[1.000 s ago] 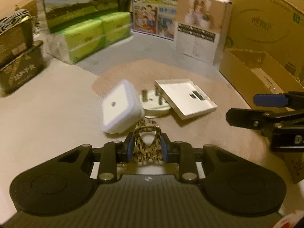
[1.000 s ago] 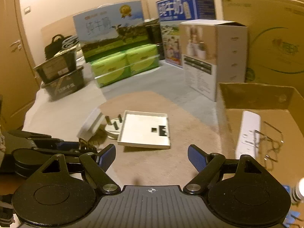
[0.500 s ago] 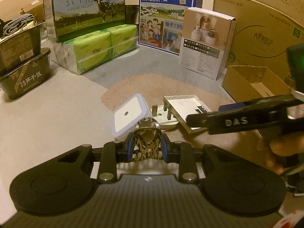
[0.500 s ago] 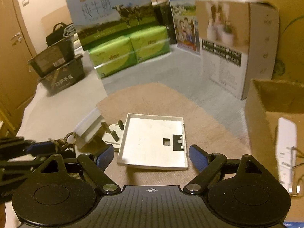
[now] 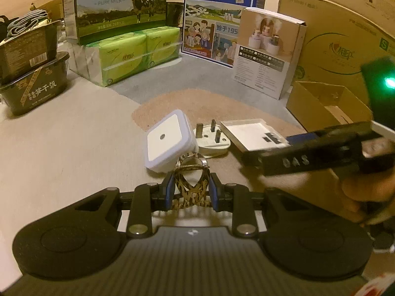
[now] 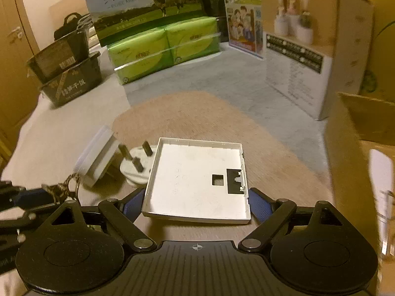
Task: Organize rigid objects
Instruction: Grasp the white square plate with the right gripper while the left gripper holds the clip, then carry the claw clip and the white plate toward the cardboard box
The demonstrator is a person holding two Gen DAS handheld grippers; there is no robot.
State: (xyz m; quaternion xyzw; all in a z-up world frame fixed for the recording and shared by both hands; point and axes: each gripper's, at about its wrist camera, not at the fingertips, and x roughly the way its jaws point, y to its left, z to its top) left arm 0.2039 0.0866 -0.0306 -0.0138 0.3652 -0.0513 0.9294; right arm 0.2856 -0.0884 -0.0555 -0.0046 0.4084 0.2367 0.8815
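Observation:
My left gripper is shut on a leopard-print hair clip, held just above the floor; the clip also shows in the right wrist view. Ahead lie a white square night light, a white three-pin plug and a flat white cover plate. My right gripper is open, with its blue pads on either side of the near edge of the cover plate. I cannot tell whether the pads touch it. The plug and night light lie to its left.
An open cardboard box stands on the right; it holds a white power strip. Milk cartons, green tissue packs, a white product box and black food tubs line the back and left.
My right gripper has moved forward and down until its fingers straddle the cover plate. My left gripper has lifted a little with the hair clip and stayed shut.

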